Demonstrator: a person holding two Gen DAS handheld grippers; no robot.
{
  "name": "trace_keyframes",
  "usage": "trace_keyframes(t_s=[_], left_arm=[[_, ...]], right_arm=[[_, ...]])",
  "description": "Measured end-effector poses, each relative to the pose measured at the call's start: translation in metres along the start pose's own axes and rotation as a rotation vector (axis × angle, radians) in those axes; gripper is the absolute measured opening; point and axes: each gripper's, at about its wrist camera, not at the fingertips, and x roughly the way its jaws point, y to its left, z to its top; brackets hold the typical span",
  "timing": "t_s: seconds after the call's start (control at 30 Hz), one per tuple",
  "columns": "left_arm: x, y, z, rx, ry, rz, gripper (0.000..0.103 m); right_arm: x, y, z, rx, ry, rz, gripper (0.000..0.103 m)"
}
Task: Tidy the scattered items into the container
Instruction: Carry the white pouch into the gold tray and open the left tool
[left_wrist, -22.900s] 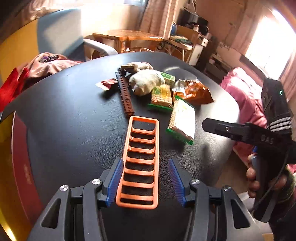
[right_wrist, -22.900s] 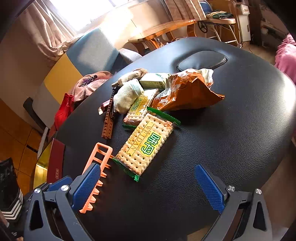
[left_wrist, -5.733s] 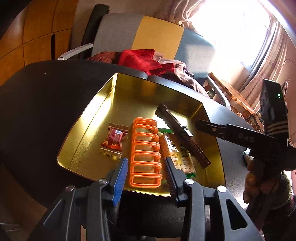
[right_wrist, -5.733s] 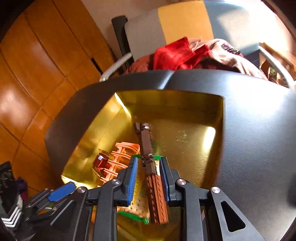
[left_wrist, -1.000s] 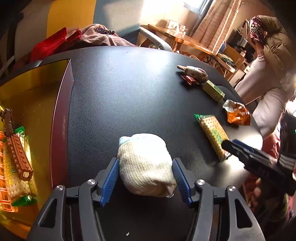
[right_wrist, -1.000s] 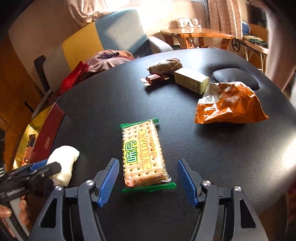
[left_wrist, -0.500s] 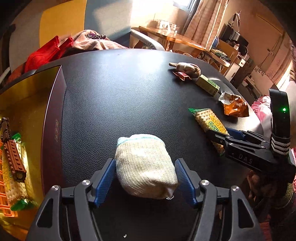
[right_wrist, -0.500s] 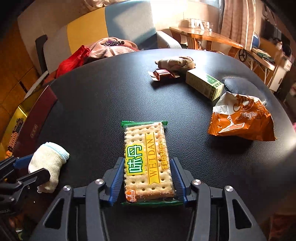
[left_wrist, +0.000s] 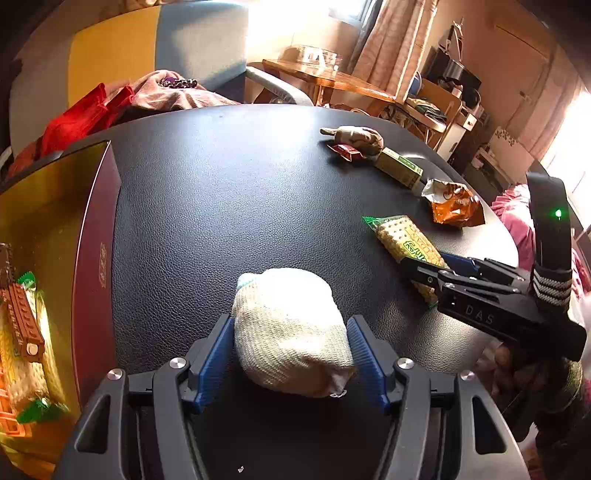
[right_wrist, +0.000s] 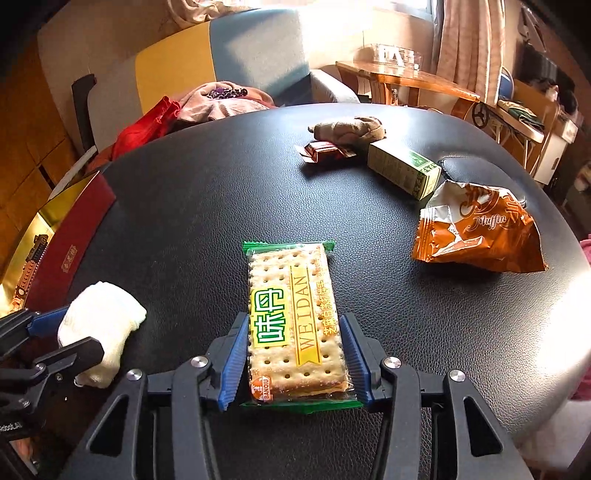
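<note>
**Both tools closed on items, four more loose on the counter**

At the far left the gold container (left_wrist: 55, 206) with its dark red side sits at the edge of the black counter (left_wrist: 229, 192). Inside it lie a brown toy-brick strip (left_wrist: 20, 314), a cracker pack with green ends (left_wrist: 26, 365) beneath that strip, and part of an orange plastic rack (left_wrist: 9, 413) at the near corner.

Just right of the container, the left tool (left_wrist: 291, 354) is clenched on a rolled white sock (left_wrist: 291, 332), a blue pad pressed to each side of the roll. The sock rests low over the counter; whether it touches the surface cannot be told. From the right wrist view the same sock (right_wrist: 99, 325) shows near the container's red wall.

Further right, the right tool (right_wrist: 295, 358) grips the near end of a WEIDAN cracker packet (right_wrist: 291, 314), its blue fingers (right_wrist: 234, 354) tight against both long edges. The packet lies lengthwise, pointing away from the tool, flat on the counter.

Beyond it, toward the far side, a small red wrapped snack (right_wrist: 325, 151) lies touching a crumpled brown sock (right_wrist: 351, 129). Just right of those is a green-and-cream carton (right_wrist: 402, 170) lying on its side. At the far right an orange Muffin bag (right_wrist: 480, 232) sits with its torn silver top near the carton's end, well apart from the cracker packet.
</note>
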Motion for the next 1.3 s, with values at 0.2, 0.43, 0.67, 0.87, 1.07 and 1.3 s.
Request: trace_keyframes(t_s=[0.2, 0.43, 0.67, 0.87, 1.07, 1.3], left_arm=[[0.010, 0.005, 0.005, -0.027, 0.060, -0.032, 0.074], [0.013, -0.004, 0.005, -0.007, 0.051, 0.000, 0.064], [-0.002, -0.001, -0.001, -0.021, 0.016, -0.006, 0.062], [-0.028, 0.005, -0.001, -0.033, -0.039, -0.017, 0.062], [-0.053, 0.011, 0.001, -0.040, -0.099, -0.015, 0.062], [-0.072, 0.031, 0.000, -0.093, -0.139, 0.008, 0.062]], right_arm=[[0.000, -0.002, -0.002, -0.004, -0.007, 0.015, 0.051], [0.000, -0.002, -0.004, -0.015, -0.016, 0.024, 0.051], [0.000, 0.003, -0.004, -0.031, -0.016, -0.015, 0.049], [0.001, 0.007, -0.003, -0.045, -0.006, -0.042, 0.049], [0.003, 0.010, -0.002, -0.050, 0.005, -0.062, 0.049], [0.002, 0.017, 0.000, -0.024, 0.014, -0.063, 0.048]])
